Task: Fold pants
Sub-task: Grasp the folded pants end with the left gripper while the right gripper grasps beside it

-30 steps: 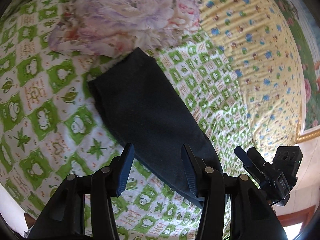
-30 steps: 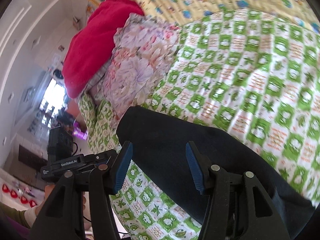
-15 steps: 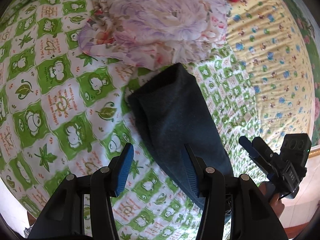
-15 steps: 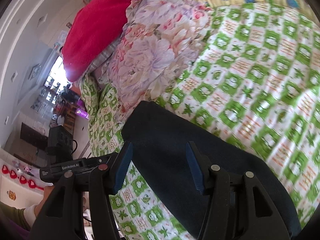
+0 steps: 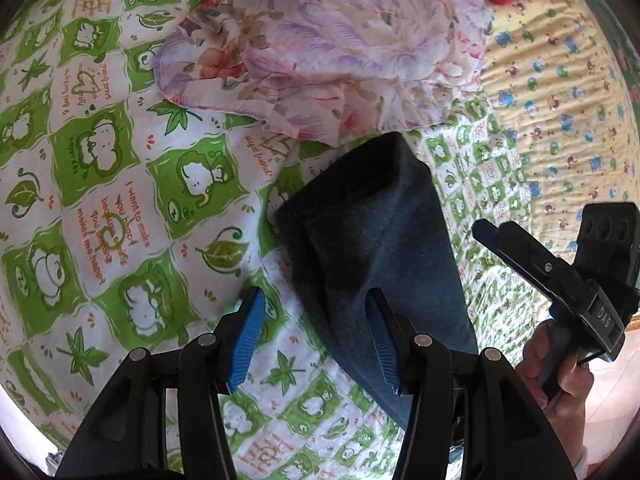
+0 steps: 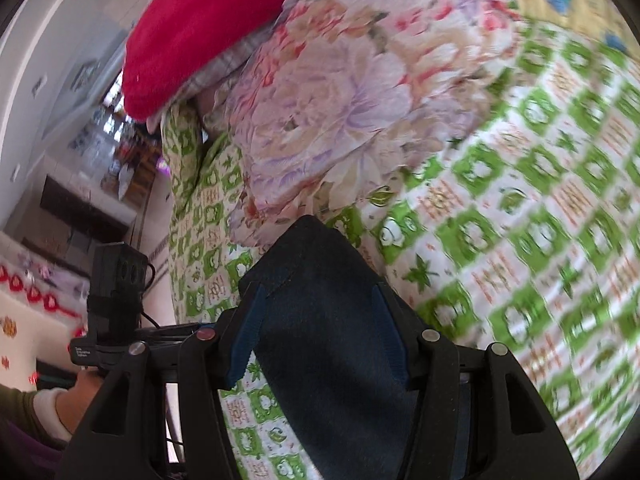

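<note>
Dark navy pants point(image 5: 372, 240), folded into a long narrow strip, lie flat on the green-and-white checked bedsheet point(image 5: 100, 152). Their far end touches the floral bedding. My left gripper point(image 5: 314, 294) hovers over the strip's left edge, its jaws opening with no cloth pinched between the blue pads. In the right wrist view the pants point(image 6: 320, 320) run under my right gripper point(image 6: 318, 288), which stands open above them, a finger over each long edge. From the left wrist view, the right gripper point(image 5: 492, 236) hangs just right of the strip, held by a hand point(image 5: 560, 372).
A crumpled floral quilt point(image 5: 340, 40) lies just beyond the pants' end, with a red cushion point(image 6: 200, 28) behind it. A yellow patterned sheet point(image 5: 560, 100) covers the bed to the right. The bed's edge point(image 6: 176, 240) and the room floor show left of the pants in the right wrist view.
Both grippers have travelled along the strip toward its end by the floral quilt, the right one farther and with a roll. The left one sank lower. The pants have not moved.
</note>
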Available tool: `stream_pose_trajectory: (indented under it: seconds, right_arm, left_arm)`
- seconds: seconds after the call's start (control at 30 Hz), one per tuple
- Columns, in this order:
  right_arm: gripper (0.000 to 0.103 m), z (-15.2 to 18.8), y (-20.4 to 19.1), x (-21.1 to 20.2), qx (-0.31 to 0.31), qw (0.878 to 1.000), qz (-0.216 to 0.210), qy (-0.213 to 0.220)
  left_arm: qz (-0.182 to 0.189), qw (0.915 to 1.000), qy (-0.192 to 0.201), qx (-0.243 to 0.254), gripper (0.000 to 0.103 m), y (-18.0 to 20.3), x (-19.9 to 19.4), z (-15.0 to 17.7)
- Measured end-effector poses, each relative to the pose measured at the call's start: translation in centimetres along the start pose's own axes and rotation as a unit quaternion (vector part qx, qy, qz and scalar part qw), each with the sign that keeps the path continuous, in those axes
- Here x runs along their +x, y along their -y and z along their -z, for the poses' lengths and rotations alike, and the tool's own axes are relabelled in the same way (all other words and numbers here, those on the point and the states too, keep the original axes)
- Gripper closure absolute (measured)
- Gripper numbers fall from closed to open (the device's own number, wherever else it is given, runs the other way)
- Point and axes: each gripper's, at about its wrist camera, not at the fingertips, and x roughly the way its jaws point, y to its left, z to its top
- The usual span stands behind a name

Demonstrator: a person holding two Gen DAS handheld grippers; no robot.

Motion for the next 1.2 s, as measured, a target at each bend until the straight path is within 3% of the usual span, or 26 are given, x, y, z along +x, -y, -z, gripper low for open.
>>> stream_pose_trajectory:
  seconds: [0.6, 0.7, 0.87, 1.2]
  right_arm:
    - [0.047, -3.7, 0.6, 8.4, -0.039, 0.994, -0.032, -0.100]
    - [0.052, -3.5, 0.7, 8.5, -0.033, 0.995, -0.036, -0.089]
    - [0.073, -3.2, 1.5, 7.7, -0.020, 0.996, -0.045, -0.068]
    - [0.077, -1.4, 0.1, 0.6, -0.023, 0.997, -0.070, 0.016]
  left_arm:
    - [-0.002, 0.9997, -0.003, 0.026, 0.051, 0.6, 2.6, -2.1]
    - [-0.004, 0.9994, 0.000, 0.034, 0.052, 0.8, 2.8, -2.2]
    - [0.001, 0.9984, 0.003, 0.056, 0.071, 1.8, 2.8, -2.2]
    - [0.028, 0.9929, 0.035, 0.110, 0.076, 7.1, -1.4, -0.4]
